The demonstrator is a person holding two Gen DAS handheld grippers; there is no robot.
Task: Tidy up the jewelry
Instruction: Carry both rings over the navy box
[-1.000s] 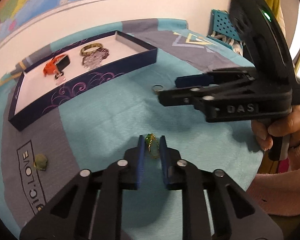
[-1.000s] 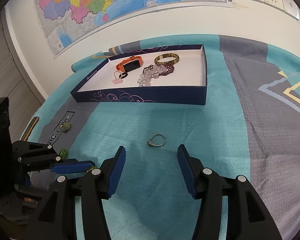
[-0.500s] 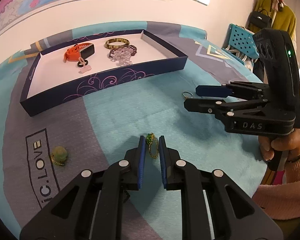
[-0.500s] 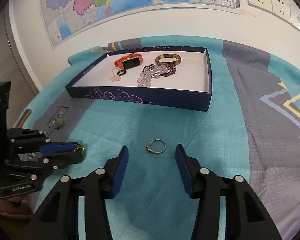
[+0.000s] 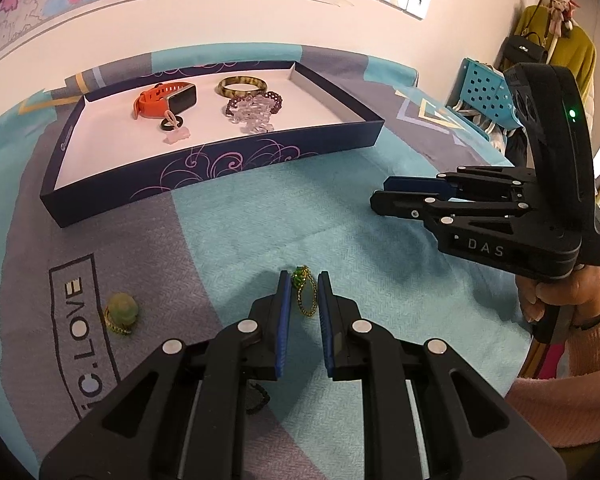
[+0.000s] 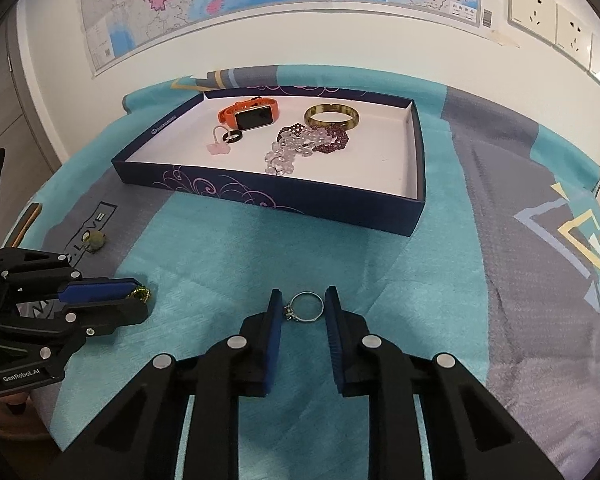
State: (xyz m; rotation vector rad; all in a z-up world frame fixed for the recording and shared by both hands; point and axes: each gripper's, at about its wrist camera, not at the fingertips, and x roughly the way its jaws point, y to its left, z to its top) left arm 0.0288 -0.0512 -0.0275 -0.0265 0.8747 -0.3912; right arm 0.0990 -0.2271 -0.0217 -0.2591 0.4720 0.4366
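Note:
A small green pendant on a gold chain (image 5: pixel 303 292) hangs between the blue pads of my left gripper (image 5: pixel 302 280), which is shut on it; the same gripper (image 6: pixel 140 294) shows at the left of the right wrist view. A silver ring (image 6: pixel 306 307) lies on the teal cloth between the pads of my right gripper (image 6: pixel 303 300). Its jaws are closing and both pads meet the ring's sides. The navy tray (image 6: pixel 260 196) behind holds an orange watch (image 6: pixel 248 116), a bangle (image 6: pixel 332 117), bead bracelets (image 6: pixel 300 144) and a black ring (image 6: pixel 233 136).
Another green pendant (image 5: pixel 120 312) lies on the grey "LOVE" patch of the cloth, left of my left gripper. A dark beaded piece (image 5: pixel 256 396) lies under the left gripper's body. A person's hand (image 5: pixel 556 292) holds the right gripper (image 5: pixel 380 194). A blue basket (image 5: pixel 488 96) stands at the far right.
The right jaws have narrowed from wide apart to tight around the ring, which now sits between the pads. The left view swung, bringing the tray toward centre; the pendant stays gripped.

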